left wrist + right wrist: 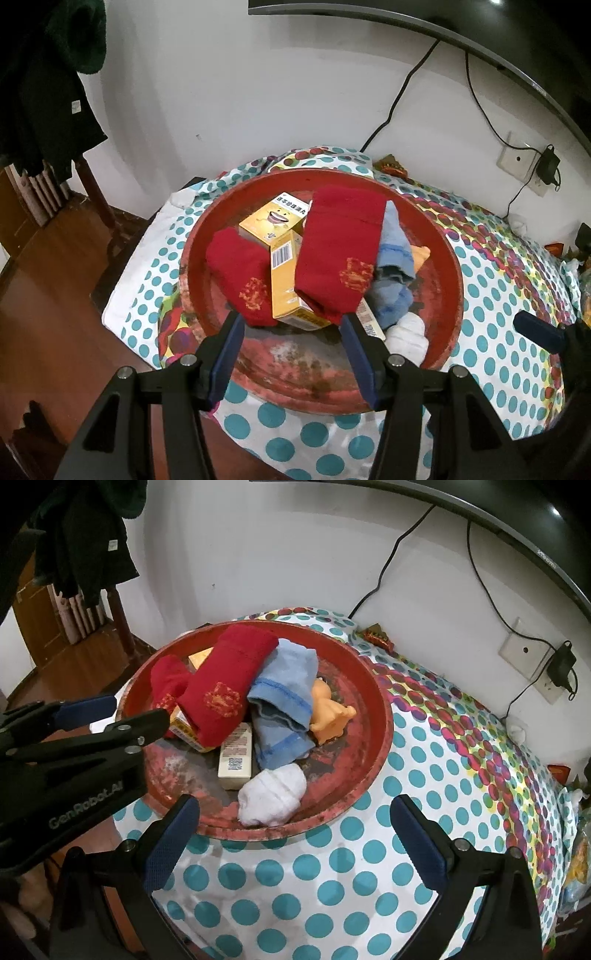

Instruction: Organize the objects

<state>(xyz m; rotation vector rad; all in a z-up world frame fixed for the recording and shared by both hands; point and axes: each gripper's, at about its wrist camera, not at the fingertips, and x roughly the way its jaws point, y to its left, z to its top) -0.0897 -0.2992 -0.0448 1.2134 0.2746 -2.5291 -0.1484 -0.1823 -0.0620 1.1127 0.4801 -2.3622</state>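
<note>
A round red tray (448,258) (380,716) sits on a polka-dot cloth and holds a pile. In it lie two red socks (341,254) (243,273), yellow boxes (275,221), a blue towel (284,701), a white sock (271,799), an orange toy (330,716) and a small beige box (236,762). My left gripper (293,332) is open just above the tray's near side, with the red socks and a yellow box ahead of its fingertips. My right gripper (291,825) is open and empty at the tray's near rim, by the white sock.
The polka-dot cloth (332,890) covers the table. A white wall with a socket and charger (561,664) and cables stands behind. A wooden chair with dark clothes (48,92) is at the left. Small items lie at the far right edge (576,867).
</note>
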